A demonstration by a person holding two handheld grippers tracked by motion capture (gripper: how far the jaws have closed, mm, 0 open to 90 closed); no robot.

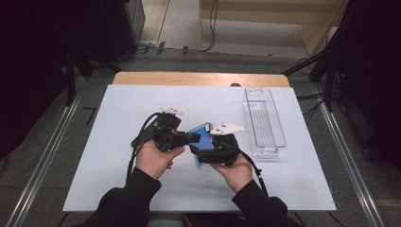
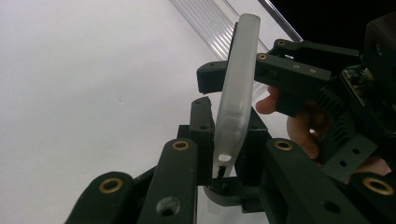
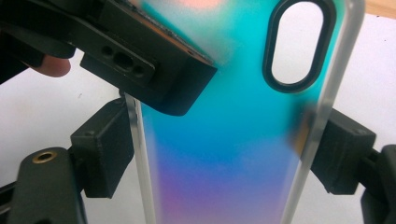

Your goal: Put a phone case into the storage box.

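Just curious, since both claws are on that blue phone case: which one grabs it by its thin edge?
The left claw: its jaws pinch the phone case at one thin end. The right claw spans the case's width, side to side.

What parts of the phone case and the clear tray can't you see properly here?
- High view: much of the phone case is covered by both grippers.
- Right gripper view: the case's top and bottom run off the picture edges.
- Left gripper view: the clear tray is cut off by the top edge and hidden behind the case.
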